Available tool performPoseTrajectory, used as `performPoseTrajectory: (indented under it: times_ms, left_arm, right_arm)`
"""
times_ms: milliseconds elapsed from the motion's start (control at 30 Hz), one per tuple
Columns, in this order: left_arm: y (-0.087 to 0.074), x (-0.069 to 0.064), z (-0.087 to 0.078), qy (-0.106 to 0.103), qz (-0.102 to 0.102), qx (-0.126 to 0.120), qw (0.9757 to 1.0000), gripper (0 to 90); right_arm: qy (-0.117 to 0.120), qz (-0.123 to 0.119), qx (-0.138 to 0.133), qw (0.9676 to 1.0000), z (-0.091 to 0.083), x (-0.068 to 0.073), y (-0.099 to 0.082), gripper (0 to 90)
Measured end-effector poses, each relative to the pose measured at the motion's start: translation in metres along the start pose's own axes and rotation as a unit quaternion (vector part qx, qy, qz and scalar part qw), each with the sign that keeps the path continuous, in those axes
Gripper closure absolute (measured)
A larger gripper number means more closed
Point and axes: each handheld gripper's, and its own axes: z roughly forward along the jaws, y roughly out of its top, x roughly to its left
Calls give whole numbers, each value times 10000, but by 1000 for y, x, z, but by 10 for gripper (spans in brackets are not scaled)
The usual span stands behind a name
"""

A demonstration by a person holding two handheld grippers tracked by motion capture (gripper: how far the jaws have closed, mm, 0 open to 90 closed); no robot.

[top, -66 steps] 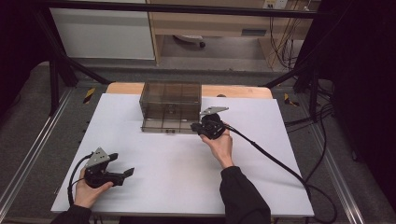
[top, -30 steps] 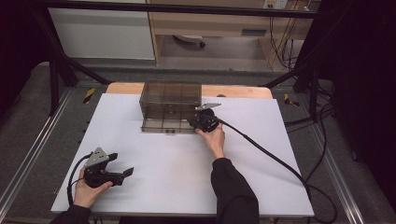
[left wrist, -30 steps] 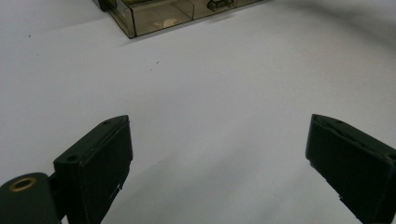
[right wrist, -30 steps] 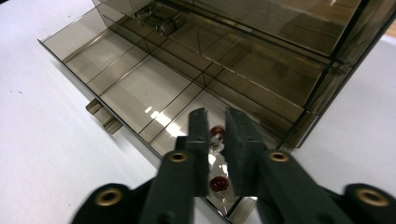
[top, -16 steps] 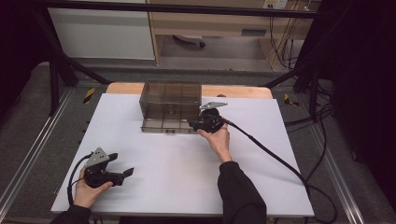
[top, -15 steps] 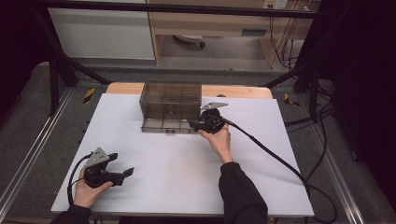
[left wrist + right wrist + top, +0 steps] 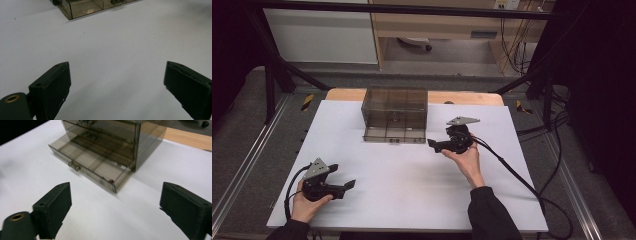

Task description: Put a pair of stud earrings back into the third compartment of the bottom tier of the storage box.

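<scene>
A smoky see-through drawer box (image 7: 394,112) stands at the back middle of the white table (image 7: 412,190). Its bottom drawer (image 7: 95,170) is pulled out, with a small knob (image 7: 74,166) on the front and a tiny red speck (image 7: 112,180) in one corner. My right gripper (image 7: 438,141) sits just right of the drawer's front, open and empty, apart from the box. In the right gripper view its jaws (image 7: 115,195) stand wide, facing the drawer's corner. My left gripper (image 7: 342,176) rests near the front left edge, open (image 7: 117,75) over bare table with nothing between its jaws.
A wooden strip (image 7: 462,97) runs along the table's far edge behind the box. The right gripper's cable (image 7: 512,170) trails off to the right across the table. Black frame bars (image 7: 277,75) and floor cables (image 7: 557,125) flank the table.
The right gripper, which was up against the box's right front a second ago, has drawn back a little toward the person and to the right. The left gripper has stayed put.
</scene>
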Motion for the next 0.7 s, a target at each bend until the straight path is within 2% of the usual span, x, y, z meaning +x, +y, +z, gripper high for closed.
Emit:
performPoseTrajectory:
  times_ms: [133, 233, 433, 700]
  left_arm:
    - [0, -1, 0, 1, 8, 13, 10000, 69]
    - [0, 0, 1, 1, 6, 18, 10000, 69]
    - [0, -1, 1, 10, 4, 24, 10000, 68]
    - [0, -1, 1, 0, 13, 54, 10000, 68]
  right_arm:
    - [105, -45, 28, 9999, -15, 0, -12, 69]
    - [138, -18, -51, 9999, -27, -1, -22, 50]
    - [138, 5, -83, 9999, -47, -5, -41, 18]
    - [279, -71, -84, 9996, -62, -3, -68, 8]
